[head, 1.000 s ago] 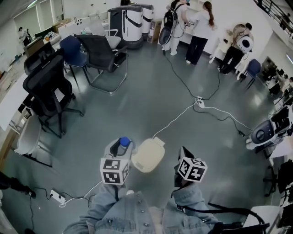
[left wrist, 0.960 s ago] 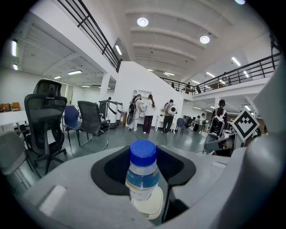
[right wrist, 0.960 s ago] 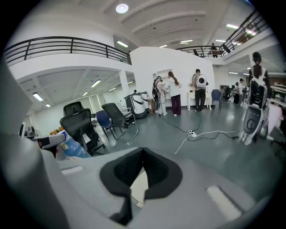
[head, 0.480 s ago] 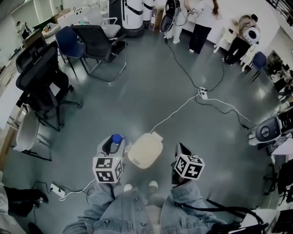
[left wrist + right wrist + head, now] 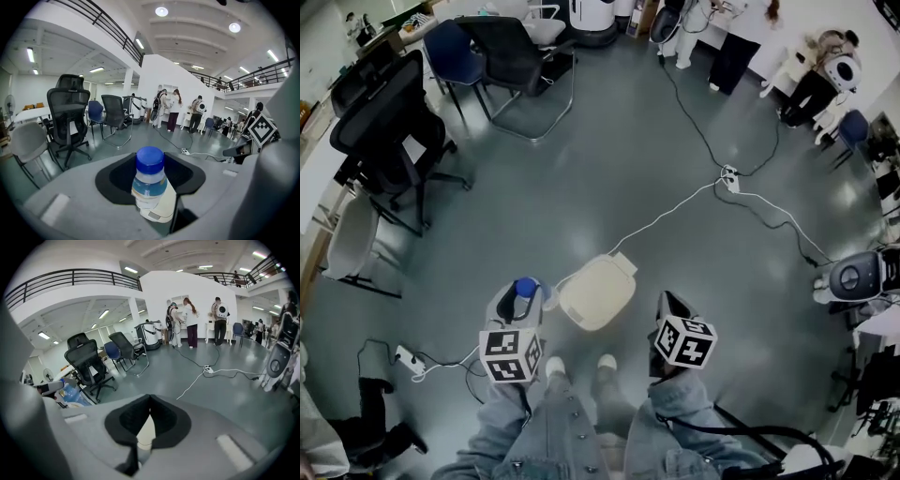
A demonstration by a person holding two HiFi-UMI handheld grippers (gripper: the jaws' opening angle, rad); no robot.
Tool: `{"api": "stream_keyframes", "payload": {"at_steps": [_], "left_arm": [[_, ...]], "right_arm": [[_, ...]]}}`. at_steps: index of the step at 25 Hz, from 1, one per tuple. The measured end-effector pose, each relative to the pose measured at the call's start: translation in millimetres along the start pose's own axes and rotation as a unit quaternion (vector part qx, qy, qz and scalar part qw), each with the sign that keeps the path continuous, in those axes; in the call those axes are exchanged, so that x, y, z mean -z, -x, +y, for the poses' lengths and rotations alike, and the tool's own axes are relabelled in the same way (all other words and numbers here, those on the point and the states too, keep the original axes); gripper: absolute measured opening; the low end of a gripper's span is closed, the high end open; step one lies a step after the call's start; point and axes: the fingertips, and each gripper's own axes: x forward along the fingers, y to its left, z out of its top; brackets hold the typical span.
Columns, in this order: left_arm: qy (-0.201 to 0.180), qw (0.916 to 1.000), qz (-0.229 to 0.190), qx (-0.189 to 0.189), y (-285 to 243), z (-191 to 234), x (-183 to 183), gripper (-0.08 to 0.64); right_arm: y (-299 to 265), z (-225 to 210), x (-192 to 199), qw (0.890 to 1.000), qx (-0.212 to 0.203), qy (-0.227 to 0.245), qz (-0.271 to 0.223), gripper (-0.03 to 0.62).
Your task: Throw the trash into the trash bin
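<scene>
A clear plastic bottle (image 5: pixel 524 290) with a blue cap (image 5: pixel 150 161) stands upright between the jaws of my left gripper (image 5: pixel 523 292), which is shut on it. The cream trash bin (image 5: pixel 598 292), its lid down, stands on the grey floor just right of the bottle. In the left gripper view a bit of the bin (image 5: pixel 164 211) shows under the bottle. My right gripper (image 5: pixel 669 306) hangs right of the bin, its tips touching and nothing in them. Through the slit behind its tips (image 5: pixel 150 399) the bin (image 5: pixel 145 430) shows. The bottle (image 5: pixel 72 395) also appears at that view's left.
A white cable (image 5: pixel 661 217) runs from the bin to a power strip (image 5: pixel 730 177). Another power strip (image 5: pixel 410 360) lies by my left leg. Office chairs (image 5: pixel 389 141) stand at the back left, a wheeled machine (image 5: pixel 855 277) at the right, people (image 5: pixel 741 42) far back.
Both grippers have sunk lower beside the bin, the left still gripping the bottle. The head view has tilted down, so my shoes and legs now show.
</scene>
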Motion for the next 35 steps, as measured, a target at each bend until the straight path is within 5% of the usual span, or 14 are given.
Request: {"api": "stream_keyframes", "payload": {"at_steps": [20, 35], "left_arm": [[0.041, 0.9952, 0.052, -0.072, -54.2, 94.0, 223.7, 0.195], [0.041, 0.9909, 0.071, -0.107, -31.7, 128.9, 261.7, 0.195]], "right_arm": [[-123.1, -24.9, 204.6, 0.994, 0.042, -0.010, 0.104, 0.003], [-170.4, 31.1, 242.2, 0.991, -0.008, 0.014, 0.129, 0.003]]}}
